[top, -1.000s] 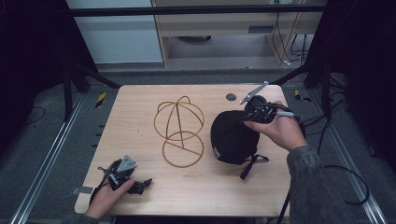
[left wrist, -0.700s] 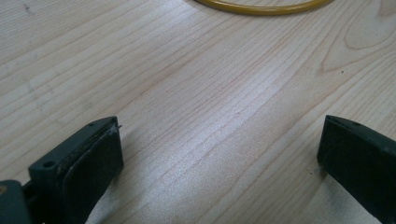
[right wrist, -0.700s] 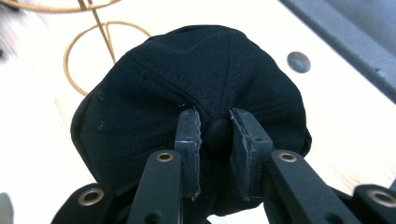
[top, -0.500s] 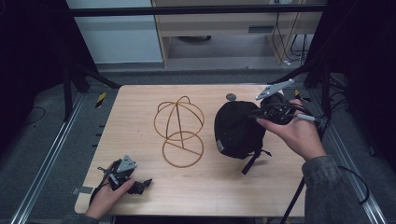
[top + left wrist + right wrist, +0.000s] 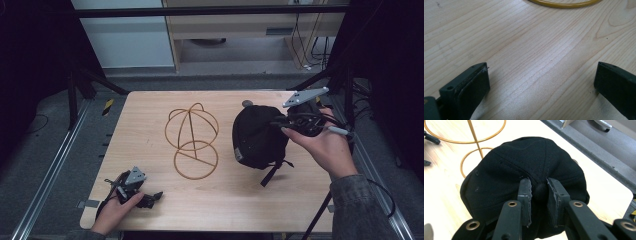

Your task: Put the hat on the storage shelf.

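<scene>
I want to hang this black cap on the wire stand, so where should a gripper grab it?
Grip the black cap at the crown button, coming from above the crown. It is a small raised knob where the panels meet, narrow enough for two jaws. The right gripper is pinched on it now.

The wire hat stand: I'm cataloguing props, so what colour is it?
The wire hat stand is golden yellow, clearest in the high view.
</scene>
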Action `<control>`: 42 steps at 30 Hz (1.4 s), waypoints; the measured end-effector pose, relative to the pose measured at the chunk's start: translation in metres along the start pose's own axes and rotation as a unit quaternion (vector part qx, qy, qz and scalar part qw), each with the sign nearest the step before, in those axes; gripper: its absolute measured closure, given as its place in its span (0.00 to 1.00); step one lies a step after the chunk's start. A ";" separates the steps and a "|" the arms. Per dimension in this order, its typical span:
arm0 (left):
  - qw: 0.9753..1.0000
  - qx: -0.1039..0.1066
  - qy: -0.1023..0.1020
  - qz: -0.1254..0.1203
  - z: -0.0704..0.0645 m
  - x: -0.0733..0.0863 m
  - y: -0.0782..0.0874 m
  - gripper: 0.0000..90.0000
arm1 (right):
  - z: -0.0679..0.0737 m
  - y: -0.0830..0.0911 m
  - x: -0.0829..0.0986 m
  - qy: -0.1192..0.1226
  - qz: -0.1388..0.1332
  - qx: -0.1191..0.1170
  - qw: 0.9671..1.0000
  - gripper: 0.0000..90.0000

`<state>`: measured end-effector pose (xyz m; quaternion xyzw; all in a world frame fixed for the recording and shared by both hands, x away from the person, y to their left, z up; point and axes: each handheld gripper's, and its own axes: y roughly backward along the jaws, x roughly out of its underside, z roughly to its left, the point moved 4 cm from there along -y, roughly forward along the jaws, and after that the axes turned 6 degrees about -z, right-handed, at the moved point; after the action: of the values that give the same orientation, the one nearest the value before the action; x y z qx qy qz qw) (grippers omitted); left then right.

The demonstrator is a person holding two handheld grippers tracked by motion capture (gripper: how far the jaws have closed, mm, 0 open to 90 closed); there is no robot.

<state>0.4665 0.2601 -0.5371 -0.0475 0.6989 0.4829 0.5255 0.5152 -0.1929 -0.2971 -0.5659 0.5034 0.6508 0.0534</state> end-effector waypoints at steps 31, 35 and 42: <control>1.000 0.000 0.000 0.000 0.000 0.000 0.000 0.00 | 0.014 0.027 -0.033 0.016 -0.051 -0.002 0.999 0.82; 1.000 0.000 0.000 0.000 0.000 0.000 0.000 0.00 | 0.017 0.029 -0.035 0.019 -0.054 -0.003 0.998 0.82; 1.000 0.000 0.000 0.000 0.000 0.000 0.000 0.00 | 0.021 0.034 -0.041 0.022 -0.064 -0.008 0.998 0.82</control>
<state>0.4665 0.2601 -0.5371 -0.0471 0.6990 0.4828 0.5255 0.4934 -0.1742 -0.2478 -0.6115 0.4623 0.6372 0.0793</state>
